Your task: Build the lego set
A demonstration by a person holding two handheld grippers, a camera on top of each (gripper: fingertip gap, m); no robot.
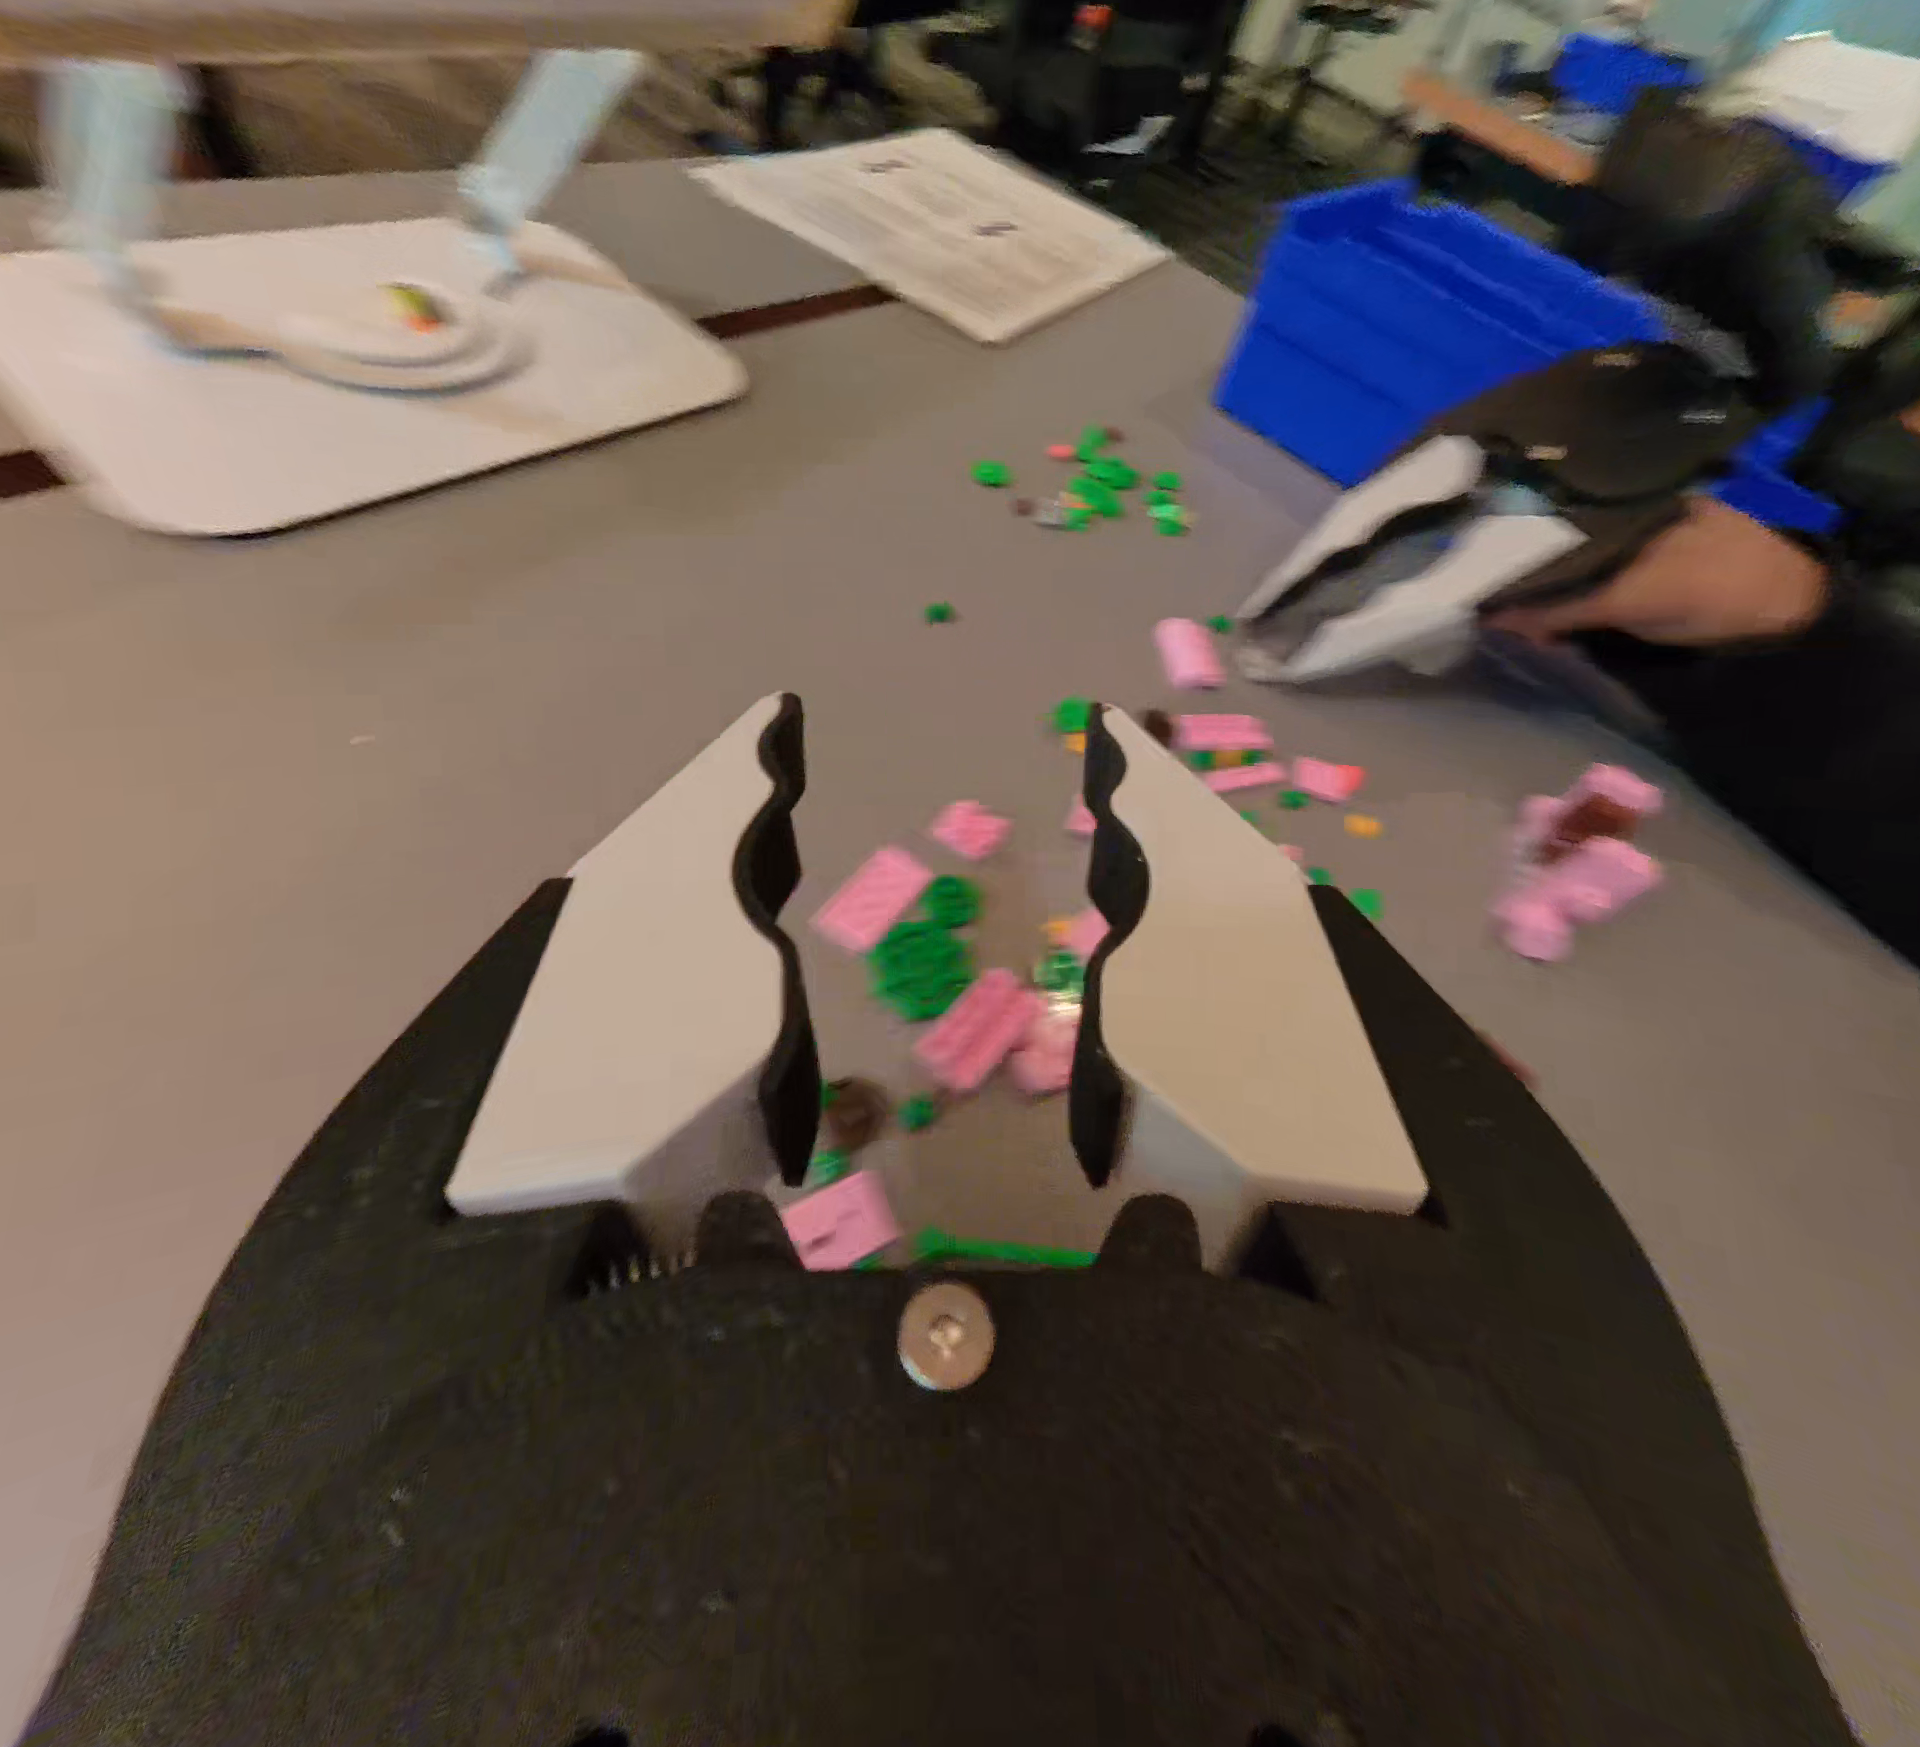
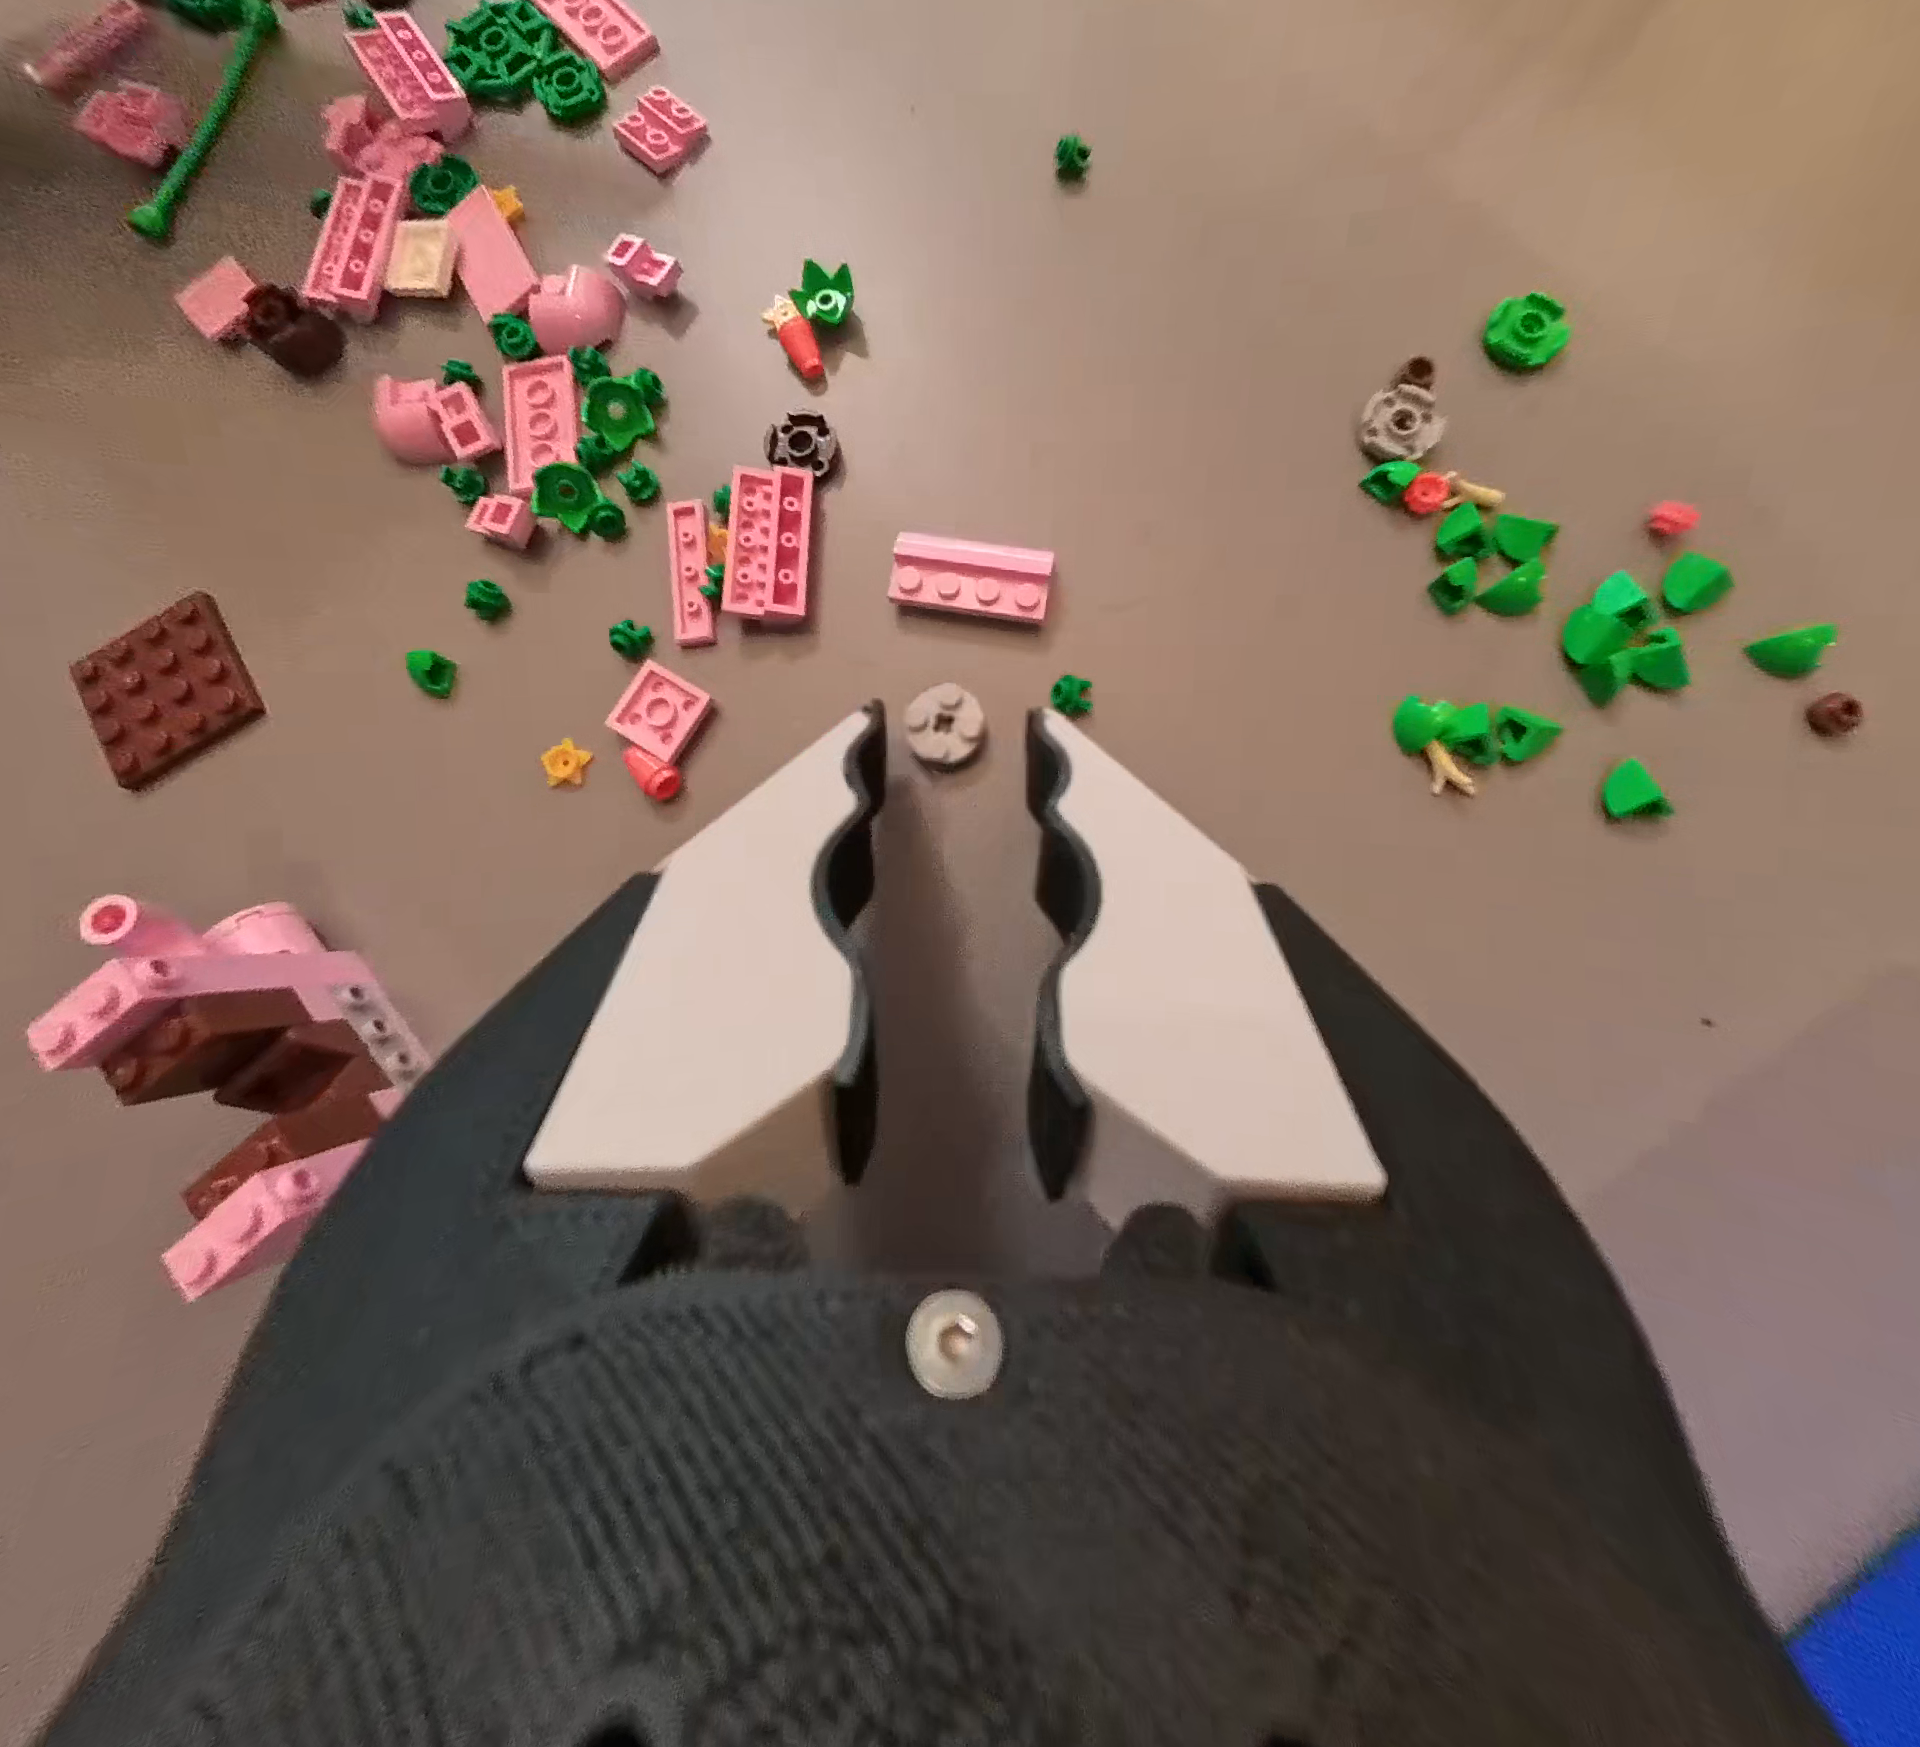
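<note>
Right gripper (image 2: 954,721) hangs empty, jaws narrowly parted, tips flanking grey round plate (image 2: 944,727) on the table (image 2: 1195,139). Plate likely light, rigid, slippery; pinch across its rim. Left gripper (image 1: 940,721) gapes wide, empty, above blurred pink bricks (image 1: 971,1022).

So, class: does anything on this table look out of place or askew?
The pink-and-brown build lies tipped on its side at the table edge, apart from the loose pieces. A small grey round plate sits alone, right at the right gripper's open fingers. Otherwise, only scattered bricks.
</note>
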